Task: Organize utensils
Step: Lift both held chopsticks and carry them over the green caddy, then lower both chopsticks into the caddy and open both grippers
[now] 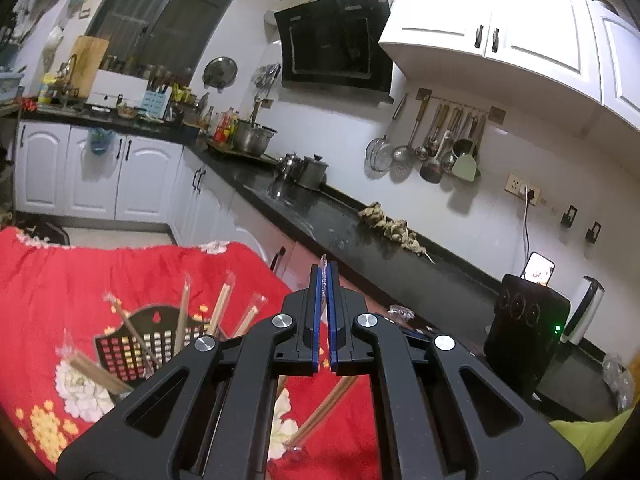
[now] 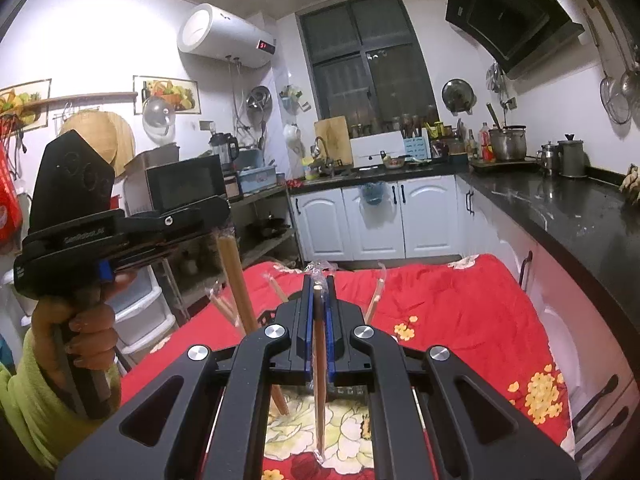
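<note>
My right gripper is clenched on one pair of wrapped chopsticks, which runs upright between the blue pads, its top poking just above the fingertips and its lower end hanging toward the red floral cloth on the table. I hold it vertical, I think, so it can drop end-first into the black perforated holder.

My left gripper is clamped too. From its own camera only a sliver of clear wrapper shows at the tips. From the right camera, the left gripper pinches the top of another wrapped pair, which dangles below it at a slant. My hand in a yellow-green sleeve grips the handle.

The holder sits on the cloth, and several wrapped pairs already stand in it, leaning outward like a fan. One more pair lies flat on the cloth beside the holder, toward the black counter.

Both held pairs hang above the cloth, clear of the holder, so neither is stowed yet.
</note>
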{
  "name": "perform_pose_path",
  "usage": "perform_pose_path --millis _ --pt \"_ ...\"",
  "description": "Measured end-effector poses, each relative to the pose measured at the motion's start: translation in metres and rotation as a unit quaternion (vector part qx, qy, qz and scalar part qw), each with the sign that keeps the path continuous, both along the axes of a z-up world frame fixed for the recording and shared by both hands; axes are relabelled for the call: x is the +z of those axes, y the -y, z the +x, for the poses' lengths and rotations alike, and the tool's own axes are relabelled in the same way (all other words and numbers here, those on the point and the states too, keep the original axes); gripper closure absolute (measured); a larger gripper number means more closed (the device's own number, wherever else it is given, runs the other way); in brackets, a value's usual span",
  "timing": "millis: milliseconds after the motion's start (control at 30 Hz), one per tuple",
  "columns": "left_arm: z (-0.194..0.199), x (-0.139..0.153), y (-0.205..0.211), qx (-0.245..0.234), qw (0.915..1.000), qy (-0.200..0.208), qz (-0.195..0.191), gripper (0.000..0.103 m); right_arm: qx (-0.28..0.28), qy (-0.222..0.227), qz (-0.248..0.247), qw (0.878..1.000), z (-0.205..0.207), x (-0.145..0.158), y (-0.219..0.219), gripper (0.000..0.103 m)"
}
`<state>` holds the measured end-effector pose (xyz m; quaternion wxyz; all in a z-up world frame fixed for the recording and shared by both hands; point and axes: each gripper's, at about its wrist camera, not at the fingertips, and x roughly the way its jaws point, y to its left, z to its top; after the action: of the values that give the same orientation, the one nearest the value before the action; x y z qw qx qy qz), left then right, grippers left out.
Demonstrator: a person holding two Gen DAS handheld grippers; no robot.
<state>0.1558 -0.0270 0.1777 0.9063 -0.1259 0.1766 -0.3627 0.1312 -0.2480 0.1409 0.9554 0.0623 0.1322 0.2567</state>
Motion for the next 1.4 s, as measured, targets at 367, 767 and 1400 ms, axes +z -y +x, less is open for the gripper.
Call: perform_pose_path --millis 367,767,1400 --pt "0.012 0.035 0.000 0.012 0.9995 0.029 -0.002 0.102 -0.004 0.033 0.012 0.999 0.009 0.029 -0.002 0.098" --pt "0.030 0.064 -0.015 0.066 0.9960 0.060 -0.004 0.102 -0.004 0.052 0.046 0.998 0.028 0.059 -0.006 0.098" --pt "0.059 0.041 -0.062 0.174 0.9817 0.073 0.026 0.102 -0.059 0.076 0.019 0.995 0.095 0.032 -0.040 0.098"
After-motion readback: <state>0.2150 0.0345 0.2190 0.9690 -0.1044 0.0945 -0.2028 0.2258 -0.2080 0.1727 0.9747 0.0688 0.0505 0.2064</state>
